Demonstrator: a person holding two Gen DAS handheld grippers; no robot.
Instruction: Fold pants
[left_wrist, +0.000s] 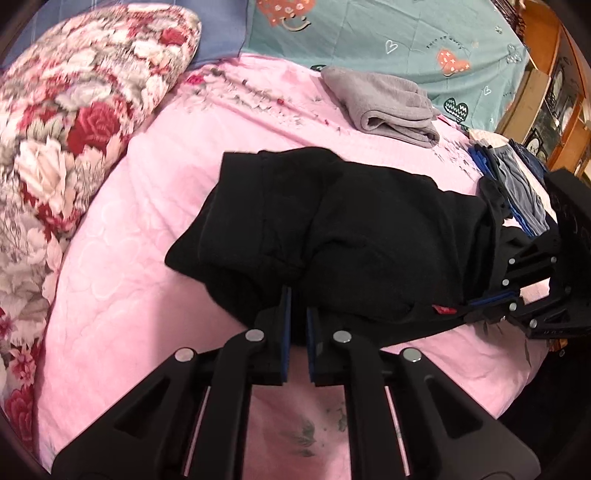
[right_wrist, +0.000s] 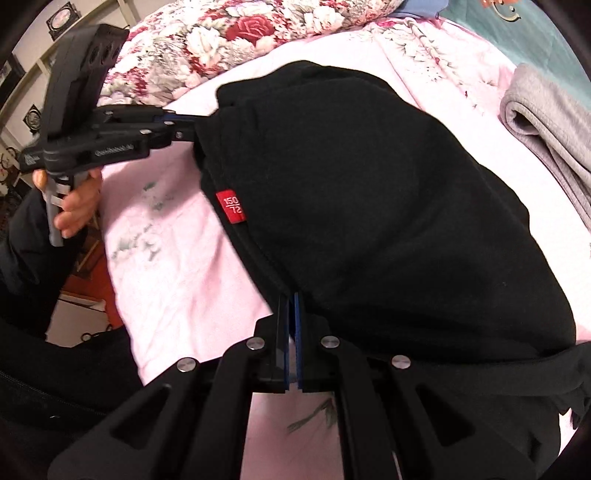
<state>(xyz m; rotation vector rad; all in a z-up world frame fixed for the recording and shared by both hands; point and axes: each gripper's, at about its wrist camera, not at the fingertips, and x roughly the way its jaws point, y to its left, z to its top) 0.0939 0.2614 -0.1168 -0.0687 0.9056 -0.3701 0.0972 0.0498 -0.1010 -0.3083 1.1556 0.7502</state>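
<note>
The pants (left_wrist: 332, 229) are showing solid black, carrying a small red tag (right_wrist: 231, 206) with white numerals. The bedsheet (left_wrist: 122, 280) is showing pale pink with faint grey-green leaf prints. The quilt (left_wrist: 66, 110) is displaying red and white roses on a grey-leafed ground. A folded towel (left_wrist: 388, 103) is showing plain grey. The teal cover (left_wrist: 406, 33) is bearing orange hearts. Both grippers, left (left_wrist: 298, 291) and right (right_wrist: 291, 299), are showing black with blue pads.

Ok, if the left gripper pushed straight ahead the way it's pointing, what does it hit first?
The black pants, at once: the left gripper is already shut on their near edge. Past that bunched cloth, the line seems to run over the pink bedspread toward the folded grey garment, though depth is unclear.
</note>
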